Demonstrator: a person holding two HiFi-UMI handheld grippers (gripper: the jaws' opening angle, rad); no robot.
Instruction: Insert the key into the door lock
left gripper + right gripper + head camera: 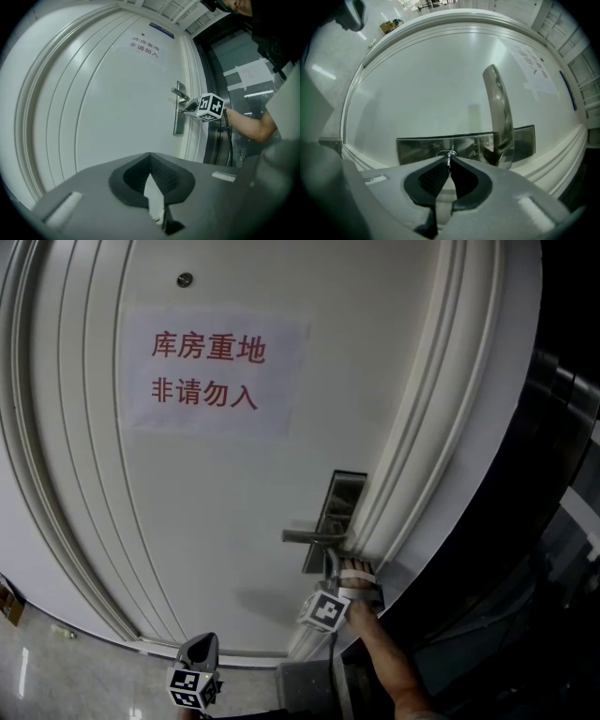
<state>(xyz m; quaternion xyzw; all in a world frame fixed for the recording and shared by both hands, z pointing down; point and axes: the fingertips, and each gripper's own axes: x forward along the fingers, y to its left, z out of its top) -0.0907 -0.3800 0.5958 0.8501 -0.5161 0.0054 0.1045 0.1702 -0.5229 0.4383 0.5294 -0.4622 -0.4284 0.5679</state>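
- Left gripper [204, 641] sits nearest the head camera, low at the frame's bottom edge, well apart from the lock. Its own view shows the jaws closed tip to tip with nothing between them.
- Right gripper [450, 160] is at the lock, borne by the person's hand [361, 579]. Its jaws are closed on the key [449, 156], a small metal piece that just shows beyond the jaw tips.
- Key location: its tip is at the round keyhole [447, 153] in the lock plate [417, 146]. How far it has entered cannot be told.
- Lock plate is a long metal plate at the closing edge of the white door [234, 521]. The lever handle [498, 112] is mounted on the same plate, beside the keyhole.
- Containers: one small brown box [388, 26] stands on the floor [56, 681], well away from the door. Its contents cannot be seen.
- Writing: a white paper notice [214, 371] is fixed to the door above the handle. It carries two lines of red characters, 库房重地 over 非请勿入.
- A small round fitting [185, 279] sits in the door above the notice.
- A blue plate [161, 30] is mounted over the door frame; its print is too small to read.
- Paper sheets [253, 72] on the glass beside the door are likewise illegible.
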